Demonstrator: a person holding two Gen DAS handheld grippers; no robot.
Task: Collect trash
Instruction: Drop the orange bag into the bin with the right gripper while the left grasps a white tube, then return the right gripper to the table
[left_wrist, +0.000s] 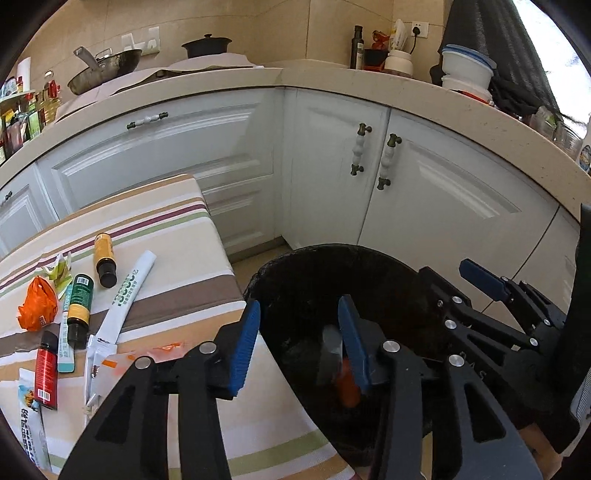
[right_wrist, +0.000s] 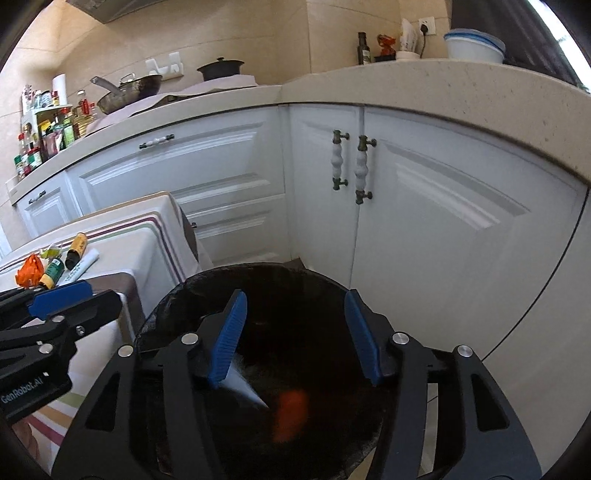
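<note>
Both grippers hang over the black bin (right_wrist: 258, 280), jaws apart on each, nothing between the pads! Under the right gripper (right_wrist: 295, 339) a blurred orange piece (right_wrist: 290, 415) and a silvery wrapper (right_wrist: 243, 387) sit inside the bin. The left gripper (left_wrist: 301, 339) shares that opening. Left of its jaws, the striped tabletop (left_wrist: 177, 229) carries bottles (left_wrist: 79, 306), a white tube (left_wrist: 125, 295) and an orange wrapper (left_wrist: 38, 302).

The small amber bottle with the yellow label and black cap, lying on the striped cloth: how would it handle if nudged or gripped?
The small amber bottle lies on its side, so it would probably roll if nudged. It looks rigid, and likely light.
</note>
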